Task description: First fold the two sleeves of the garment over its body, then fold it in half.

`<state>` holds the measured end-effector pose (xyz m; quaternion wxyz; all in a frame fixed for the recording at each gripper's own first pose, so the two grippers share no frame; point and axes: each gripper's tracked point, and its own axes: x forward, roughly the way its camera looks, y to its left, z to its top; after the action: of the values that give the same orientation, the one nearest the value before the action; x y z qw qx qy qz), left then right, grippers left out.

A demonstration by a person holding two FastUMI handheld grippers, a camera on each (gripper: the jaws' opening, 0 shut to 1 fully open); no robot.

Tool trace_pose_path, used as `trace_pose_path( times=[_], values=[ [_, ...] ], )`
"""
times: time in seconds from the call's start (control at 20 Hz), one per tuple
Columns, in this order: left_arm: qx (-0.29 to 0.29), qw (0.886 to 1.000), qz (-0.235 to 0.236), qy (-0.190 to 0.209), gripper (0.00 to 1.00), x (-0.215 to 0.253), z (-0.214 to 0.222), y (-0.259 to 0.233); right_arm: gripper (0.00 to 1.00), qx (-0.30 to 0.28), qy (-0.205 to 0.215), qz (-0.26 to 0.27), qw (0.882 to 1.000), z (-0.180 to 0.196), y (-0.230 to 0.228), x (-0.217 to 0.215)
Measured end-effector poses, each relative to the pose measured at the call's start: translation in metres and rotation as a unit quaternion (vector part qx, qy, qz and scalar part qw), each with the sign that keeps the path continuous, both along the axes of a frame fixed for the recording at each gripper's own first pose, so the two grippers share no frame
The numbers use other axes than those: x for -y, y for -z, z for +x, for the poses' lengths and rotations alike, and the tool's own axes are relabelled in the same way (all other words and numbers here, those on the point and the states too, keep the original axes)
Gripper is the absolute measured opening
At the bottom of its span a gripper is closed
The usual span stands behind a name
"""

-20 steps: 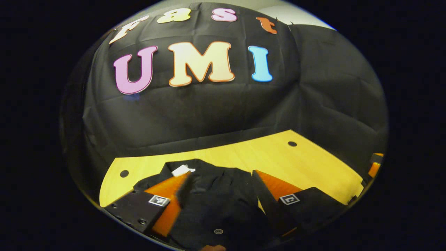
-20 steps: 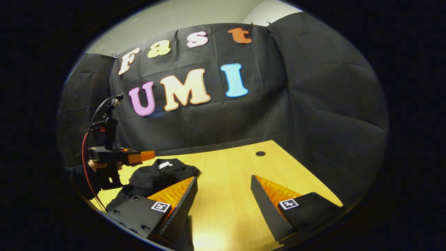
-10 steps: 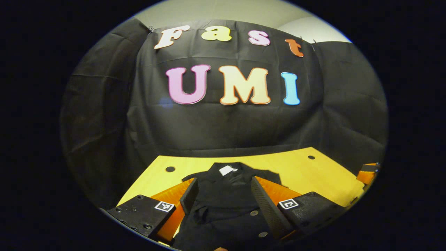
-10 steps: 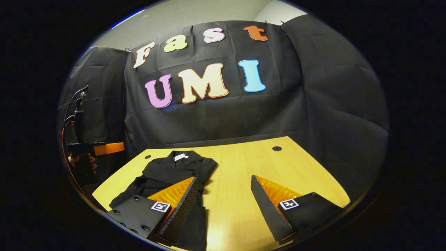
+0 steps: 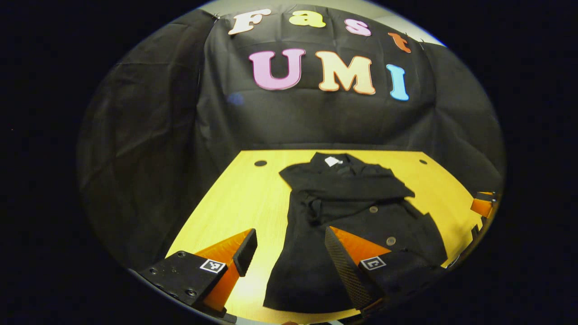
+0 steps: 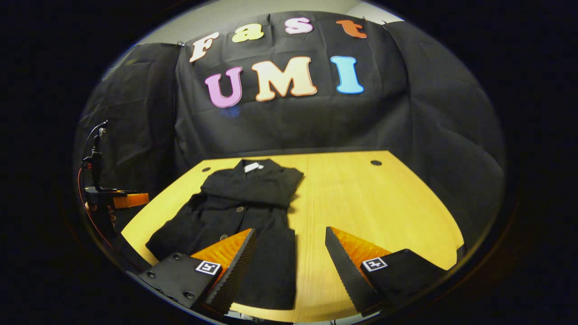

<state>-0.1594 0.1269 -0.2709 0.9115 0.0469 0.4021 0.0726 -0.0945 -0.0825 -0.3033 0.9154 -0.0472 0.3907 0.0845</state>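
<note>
Garment: a black buttoned garment (image 5: 347,212) lies flat on the surface (image 5: 235,203), collar and white tag (image 5: 333,161) at the far end toward the wall, hem at the near edge.
Sleeves: both appear folded across the chest, though black on black makes the layers hard to tell apart.
Fold in half: not done; the body lies full length.
Left claw (image 5: 289,253): wide open, holding nothing, above the near edge; one finger over bare wood, the other over the lower body.
Right claw (image 6: 289,253): wide open, empty, to the right of the garment (image 6: 244,212); one finger over the hem area, the other over bare surface (image 6: 384,203).
Right gripper view, far left: the left claw (image 6: 131,200) off the surface's edge, a hand (image 6: 92,208) on it.
</note>
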Motion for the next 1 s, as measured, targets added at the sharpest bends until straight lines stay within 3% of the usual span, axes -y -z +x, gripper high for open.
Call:
trace_pose_path(
  times=[0.2, 0.25, 0.3, 0.5, 0.75, 0.8, 0.85, 0.9, 1.0],
  values=[
    [-0.052, 0.999, 0.004, -0.003, 0.93, -0.016, -0.043, 0.030, 0.98, -0.072, 0.010, -0.018, 0.997, -0.044, 0.040, 0.001],
    [-0.067, 0.998, 0.002, -0.004, 0.93, -0.018, -0.054, 0.037, 0.93, -0.086, 0.012, -0.022, 0.996, -0.054, 0.047, 0.002],
    [-0.086, 0.996, -0.002, -0.006, 0.93, -0.020, -0.065, 0.046, 0.98, -0.096, 0.014, -0.026, 0.995, -0.061, 0.053, 0.002],
    [-0.121, 0.992, -0.014, -0.015, 0.94, -0.028, -0.090, 0.070, 0.98, -0.126, 0.018, -0.046, 0.991, -0.079, 0.073, 0.001],
    [-0.149, 0.988, -0.027, -0.017, 0.94, -0.029, -0.110, 0.094, 0.93, -0.164, 0.022, -0.082, 0.983, -0.099, 0.108, 0.007],
    [-0.154, 0.987, -0.033, -0.017, 0.94, -0.028, -0.114, 0.097, 0.98, -0.180, 0.017, -0.086, 0.980, -0.107, 0.113, 0.007],
    [-0.145, 0.989, -0.039, -0.017, 0.94, -0.027, -0.111, 0.096, 0.94, -0.177, 0.026, -0.081, 0.981, -0.106, 0.109, 0.008],
    [-0.146, 0.988, -0.043, -0.015, 0.94, -0.027, -0.112, 0.098, 0.99, -0.178, 0.035, -0.076, 0.981, -0.108, 0.108, 0.009],
    [-0.142, 0.989, -0.046, -0.005, 0.94, -0.026, -0.111, 0.098, 0.99, -0.177, 0.039, -0.071, 0.981, -0.106, 0.111, 0.007]
  ],
)
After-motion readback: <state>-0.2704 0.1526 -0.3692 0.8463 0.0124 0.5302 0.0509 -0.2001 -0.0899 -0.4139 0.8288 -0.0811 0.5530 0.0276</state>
